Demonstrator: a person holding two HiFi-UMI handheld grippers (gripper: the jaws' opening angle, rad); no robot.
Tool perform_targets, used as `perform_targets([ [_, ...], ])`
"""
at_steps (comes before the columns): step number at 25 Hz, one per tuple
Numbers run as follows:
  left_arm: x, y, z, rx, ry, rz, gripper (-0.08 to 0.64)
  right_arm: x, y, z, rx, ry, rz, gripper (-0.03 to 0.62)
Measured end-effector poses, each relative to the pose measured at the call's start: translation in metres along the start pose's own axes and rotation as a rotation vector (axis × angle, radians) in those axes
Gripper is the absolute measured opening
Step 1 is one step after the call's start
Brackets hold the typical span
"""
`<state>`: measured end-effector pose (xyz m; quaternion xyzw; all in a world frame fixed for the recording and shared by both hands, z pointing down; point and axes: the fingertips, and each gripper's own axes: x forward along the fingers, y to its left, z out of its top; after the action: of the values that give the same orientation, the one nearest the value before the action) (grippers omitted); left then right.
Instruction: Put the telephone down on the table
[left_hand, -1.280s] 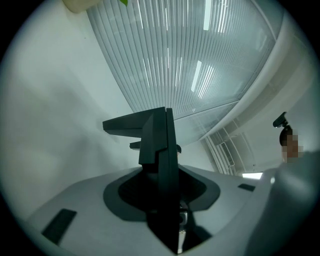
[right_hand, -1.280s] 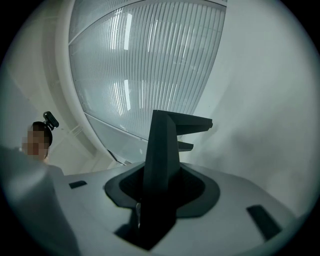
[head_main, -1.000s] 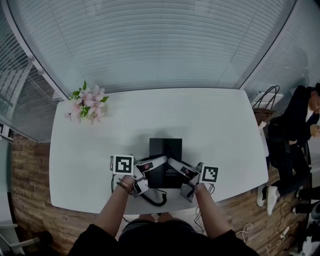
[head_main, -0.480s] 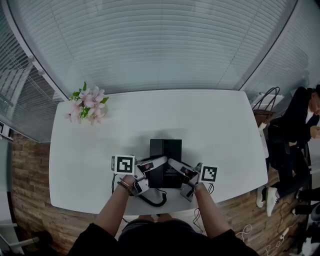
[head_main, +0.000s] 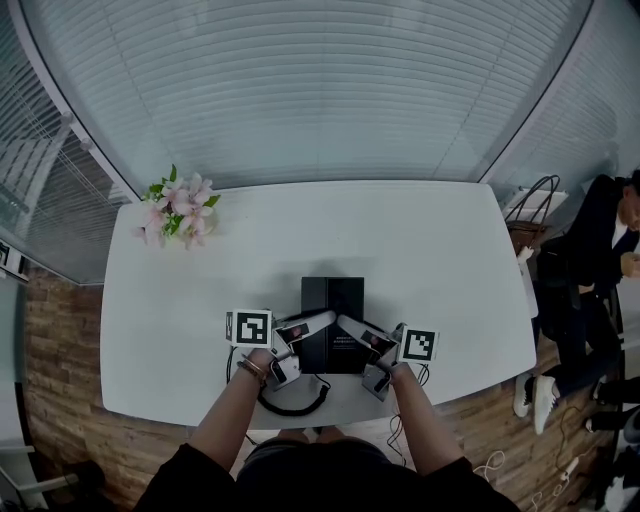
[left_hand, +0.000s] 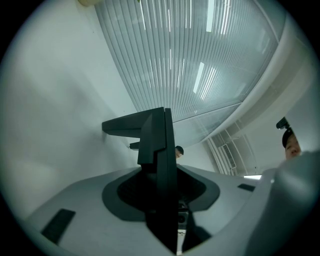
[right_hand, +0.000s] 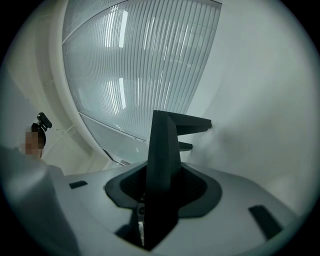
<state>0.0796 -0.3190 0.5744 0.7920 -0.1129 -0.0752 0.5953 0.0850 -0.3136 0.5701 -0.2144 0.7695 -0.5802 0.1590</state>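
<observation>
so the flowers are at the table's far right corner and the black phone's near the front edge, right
No: the flowers sit at the table's far left corner, as the head view shows. The black phone is near the front edge.

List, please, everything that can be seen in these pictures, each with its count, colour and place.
table: one, white, centre of the head view.
telephone: one, black, near middle of the table.
cord: one, black, looped at the table's near edge.
flowers: one bunch, pink, table's far left corner.
bag: one, dark handles, by the table's right end.
blinds: pale, behind the table.
bystander: one, dark clothes, far right.
left gripper: one, grey jaws gripping the telephone's left side.
right gripper: one, grey jaws gripping its right side.
</observation>
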Motion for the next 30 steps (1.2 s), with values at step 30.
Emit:
perform_targets([
  [30,-0.012,0.012,0.004,0.152,-0.072,0.274,0.258,-0.008,-0.016,-0.002,-0.059,-0.008,-0.214,0.215],
])
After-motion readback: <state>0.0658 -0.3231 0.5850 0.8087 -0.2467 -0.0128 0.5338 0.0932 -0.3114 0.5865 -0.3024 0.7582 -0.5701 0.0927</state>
